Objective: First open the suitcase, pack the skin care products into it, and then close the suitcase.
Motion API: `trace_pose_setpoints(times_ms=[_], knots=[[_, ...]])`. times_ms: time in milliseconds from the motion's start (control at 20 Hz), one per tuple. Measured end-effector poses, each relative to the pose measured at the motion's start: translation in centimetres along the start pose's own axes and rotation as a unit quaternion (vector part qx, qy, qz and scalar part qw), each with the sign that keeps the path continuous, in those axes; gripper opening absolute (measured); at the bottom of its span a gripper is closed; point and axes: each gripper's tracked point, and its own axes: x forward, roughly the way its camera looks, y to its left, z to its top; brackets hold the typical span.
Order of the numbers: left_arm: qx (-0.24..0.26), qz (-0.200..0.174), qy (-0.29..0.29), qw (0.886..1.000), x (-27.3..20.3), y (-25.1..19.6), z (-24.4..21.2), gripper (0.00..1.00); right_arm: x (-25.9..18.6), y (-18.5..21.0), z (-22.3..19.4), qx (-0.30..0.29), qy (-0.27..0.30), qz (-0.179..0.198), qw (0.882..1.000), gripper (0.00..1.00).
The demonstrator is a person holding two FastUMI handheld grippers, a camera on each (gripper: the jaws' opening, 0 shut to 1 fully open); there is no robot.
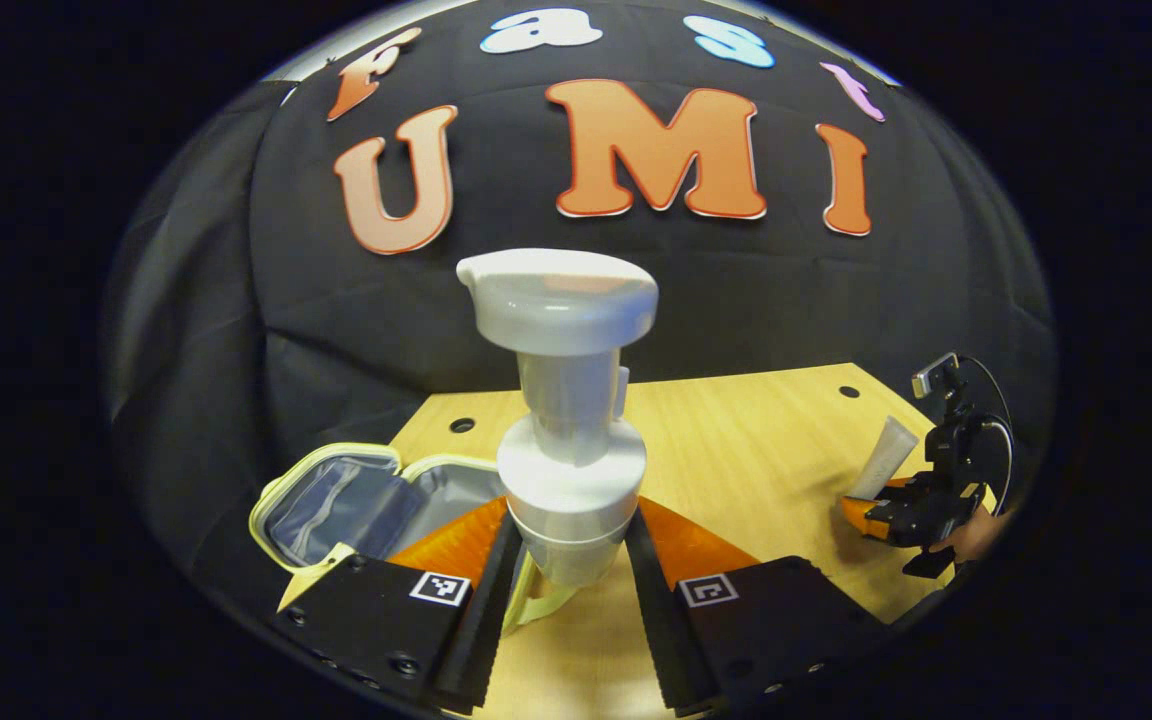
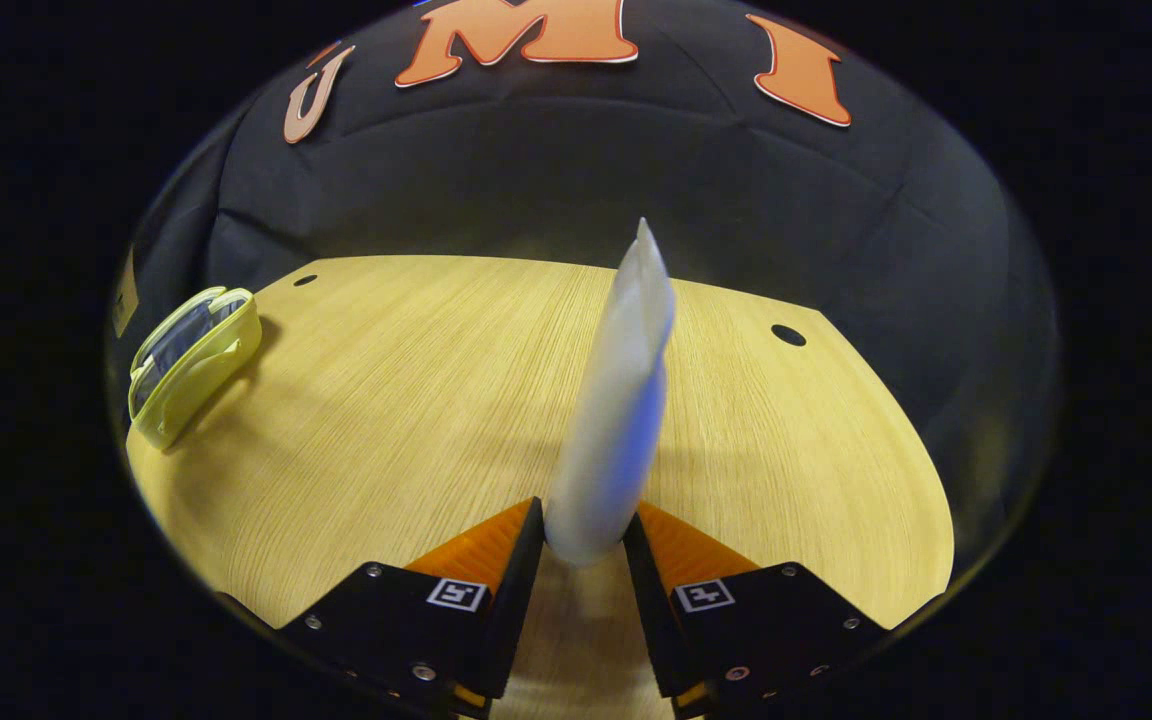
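A light wooden table (image 2: pixel 416 400) with round holes near its edges stands before a black cloth backdrop. The small yellow suitcase (image 1: pixel 336 500) lies open on the table, its grey lined interior exposed.

In the left gripper view, the left gripper (image 1: pixel 566 590) is closed on the lower body of a white pump bottle (image 1: pixel 566 400); both fingers press its sides. The bottle stands upright between the fingers, long axis vertical, pump head uppermost. The open suitcase lies just beyond and to the left of these fingers, partly behind the left finger.

In the right gripper view, the right gripper (image 2: pixel 584 570) grips the capped end of a white squeeze tube (image 2: pixel 616 400); both fingers bear on it. The tube's long axis rises up and away from the fingers, crimped end uppermost. From this gripper the suitcase (image 2: pixel 194 360) lies well apart, at the far left edge of the table.

Judgement: the left gripper is the nearer to the suitcase, so the pump bottle is likely to be placed first, with a short move leftward and down into the open compartment. The tube requires a longer traverse across the table.
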Motion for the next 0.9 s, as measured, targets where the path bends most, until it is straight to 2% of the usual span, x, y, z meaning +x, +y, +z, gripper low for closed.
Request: trace_pose_setpoints(times_ms=[200,500,700,900], knots=[[-0.02,0.032,0.007,0.999,-1.0,3.0,-0.8,0.61,-0.7,0.8,0.0,0.007,0.005,0.014,1.0,0.5],[-0.024,0.044,-0.001,0.999,-1.2,6.1,-0.1,0.61,-4.1,3.4,3.3,0.004,-0.017,0.047,0.999,0.5],[-0.014,0.032,-0.008,0.999,-0.9,7.8,0.1,0.63,-6.2,6.0,6.3,-0.012,-0.042,0.061,0.997,0.5],[-0.002,-0.003,-0.006,1.0,0.2,9.6,-0.5,0.61,-8.6,8.9,8.6,-0.017,-0.06,0.058,0.996,0.5]])
